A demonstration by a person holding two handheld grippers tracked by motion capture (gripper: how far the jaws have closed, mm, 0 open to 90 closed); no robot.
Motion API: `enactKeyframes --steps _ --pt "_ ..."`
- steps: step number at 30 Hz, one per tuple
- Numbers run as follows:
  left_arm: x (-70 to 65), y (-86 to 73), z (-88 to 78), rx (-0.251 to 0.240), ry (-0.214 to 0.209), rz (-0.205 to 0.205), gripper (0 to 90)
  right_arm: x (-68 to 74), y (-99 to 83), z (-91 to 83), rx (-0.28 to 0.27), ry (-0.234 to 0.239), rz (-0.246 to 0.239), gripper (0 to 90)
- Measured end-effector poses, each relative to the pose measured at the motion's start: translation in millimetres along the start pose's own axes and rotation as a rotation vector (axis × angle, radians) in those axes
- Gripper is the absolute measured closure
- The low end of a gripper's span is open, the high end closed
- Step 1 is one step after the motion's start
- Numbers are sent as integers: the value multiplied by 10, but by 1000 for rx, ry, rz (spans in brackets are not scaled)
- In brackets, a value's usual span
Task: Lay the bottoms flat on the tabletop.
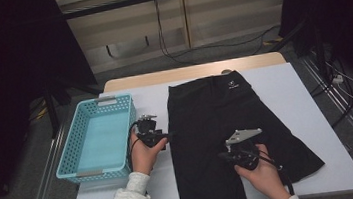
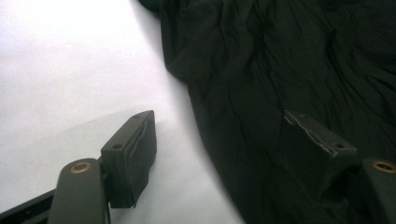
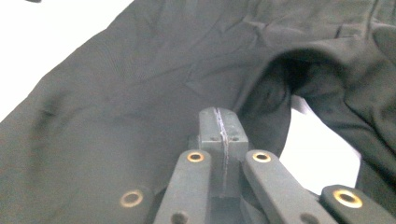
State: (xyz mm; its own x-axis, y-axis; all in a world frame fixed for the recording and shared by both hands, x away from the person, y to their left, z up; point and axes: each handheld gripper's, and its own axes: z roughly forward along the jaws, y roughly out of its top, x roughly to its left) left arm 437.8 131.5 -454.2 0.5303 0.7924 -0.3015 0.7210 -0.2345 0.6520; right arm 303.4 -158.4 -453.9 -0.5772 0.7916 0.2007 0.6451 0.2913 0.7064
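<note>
Grey floor (image 1: 34,191), pale wall panels (image 1: 121,33), black curtains (image 1: 4,59)

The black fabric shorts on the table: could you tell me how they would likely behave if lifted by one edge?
The black fabric shorts would probably droop limply: they lie flat, with soft wrinkles. They seem light, being thin cloth. Where the edge already curls up, they will likely fold over on themselves.

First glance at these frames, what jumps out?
The black shorts spread flat across the middle of the white table dominate. Left of them sits a turquoise basket. The left tongs stand open at the shorts' left edge, one jaw over cloth, one over bare table; the right tongs are shut over the fabric near the crotch.
</note>
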Motion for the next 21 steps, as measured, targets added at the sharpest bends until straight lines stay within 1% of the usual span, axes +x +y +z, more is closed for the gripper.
enactKeyframes --steps 2,3,5,7,9,11,13,14,15,17,18,19,20,21 --pt "8 -1 -6 0 5 -2 282 -38 -23 -72 -4 22 27 900" --pt "9 -1 -6 0 7 -1 282 -58 -45 -126 2 18 29 900" --pt "12 -1 -3 -2 9 -1 281 -100 -83 -177 7 8 39 900" --pt "8 -1 -3 -2 11 2 279 -118 -110 -190 31 -12 29 900" --pt "1 -3 -6 -1 11 1 276 -115 -128 -187 46 -45 0 900" --pt "4 -5 -7 -2 9 -1 273 -105 -142 -174 58 -32 -8 900" --pt "8 -7 -8 -3 8 1 273 -86 -141 -172 56 -42 -23 900" --pt "9 -8 -8 -3 8 1 273 -69 -131 -173 53 -50 -39 886" --pt "7 -10 -10 -1 7 2 272 -60 -126 -172 48 -56 -43 845" --pt "3 -10 -12 1 6 1 269 -40 -107 -166 31 -94 -74 770" --pt "3 -11 -10 -1 7 3 267 -26 -95 -156 20 -89 -85 722" --pt "-2 -11 -9 -2 8 4 265 -17 -89 -149 17 -88 -87 684" --pt "-4 -10 -7 -1 9 5 263 3 -76 -134 14 -101 -94 629" --pt "-10 -10 -5 1 13 10 259 18 -68 -123 11 -110 -102 607"
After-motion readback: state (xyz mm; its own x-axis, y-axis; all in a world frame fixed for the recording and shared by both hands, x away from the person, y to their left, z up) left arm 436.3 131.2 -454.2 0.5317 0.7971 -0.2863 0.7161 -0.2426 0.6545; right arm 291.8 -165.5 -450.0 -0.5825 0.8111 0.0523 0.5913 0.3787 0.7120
